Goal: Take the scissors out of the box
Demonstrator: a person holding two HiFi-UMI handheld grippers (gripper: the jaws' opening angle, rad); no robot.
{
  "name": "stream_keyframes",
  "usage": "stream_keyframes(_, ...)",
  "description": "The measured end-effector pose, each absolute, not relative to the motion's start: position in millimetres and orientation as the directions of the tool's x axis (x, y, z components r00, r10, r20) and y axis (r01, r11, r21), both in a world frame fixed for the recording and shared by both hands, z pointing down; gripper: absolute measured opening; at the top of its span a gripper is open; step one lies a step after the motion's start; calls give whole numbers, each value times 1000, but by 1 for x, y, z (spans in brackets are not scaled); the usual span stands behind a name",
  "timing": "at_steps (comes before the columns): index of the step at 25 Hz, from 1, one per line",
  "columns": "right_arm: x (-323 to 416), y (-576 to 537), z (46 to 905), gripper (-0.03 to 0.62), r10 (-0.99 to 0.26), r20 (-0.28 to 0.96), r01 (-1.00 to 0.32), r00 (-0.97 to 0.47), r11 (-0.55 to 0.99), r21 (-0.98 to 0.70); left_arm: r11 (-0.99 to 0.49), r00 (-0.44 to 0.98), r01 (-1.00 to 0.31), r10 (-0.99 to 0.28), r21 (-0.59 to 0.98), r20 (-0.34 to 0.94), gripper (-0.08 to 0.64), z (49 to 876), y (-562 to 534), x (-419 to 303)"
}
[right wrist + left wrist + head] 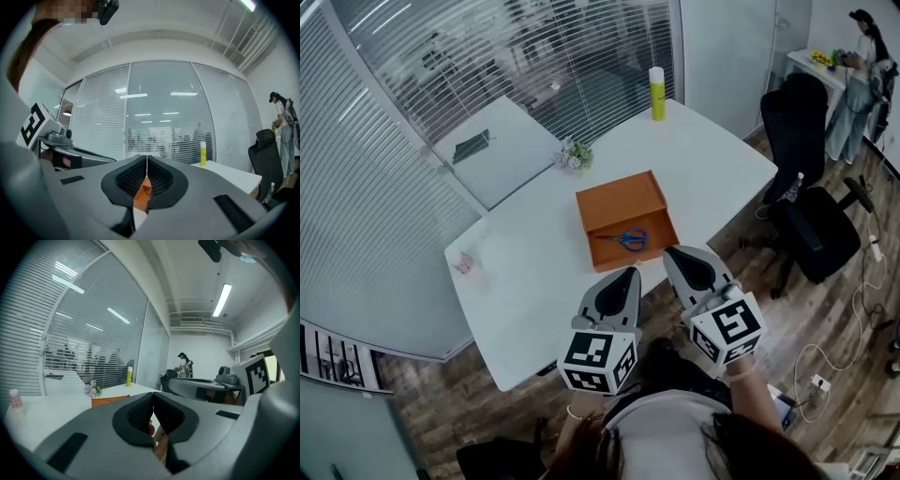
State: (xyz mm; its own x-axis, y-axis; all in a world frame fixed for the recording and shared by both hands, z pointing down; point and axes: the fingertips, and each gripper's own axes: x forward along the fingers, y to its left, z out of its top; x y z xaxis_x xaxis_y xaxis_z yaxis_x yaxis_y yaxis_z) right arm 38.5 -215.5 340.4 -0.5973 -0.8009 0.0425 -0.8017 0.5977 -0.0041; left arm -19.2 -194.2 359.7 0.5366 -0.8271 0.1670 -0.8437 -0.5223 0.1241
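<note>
Scissors (626,239) with blue handles lie flat inside the shallow, open orange box (614,199) on the white table (534,272); the grey left gripper (628,274) and right gripper (672,253) hover side by side just short of the box; both pairs of jaws are pressed together, holding nothing.

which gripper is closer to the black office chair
Right. The right gripper is over the white table's near edge, on the side toward the black office chair; the left gripper is beside it, farther from the chair.
</note>
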Motion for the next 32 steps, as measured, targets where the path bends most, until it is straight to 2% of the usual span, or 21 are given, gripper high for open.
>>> stream_keyframes(17, 12, -276, 364, 35, -704, 118, -709, -700, 706, 8, -483, 497, -867, -854, 120, 156, 20, 368, -243, -28)
stream_keyframes(32, -13, -315, 404, 58, -583, 268, -592, -767, 804, 54, -435, 448, -892, -886, 125, 116, 20, 369, -270, -47)
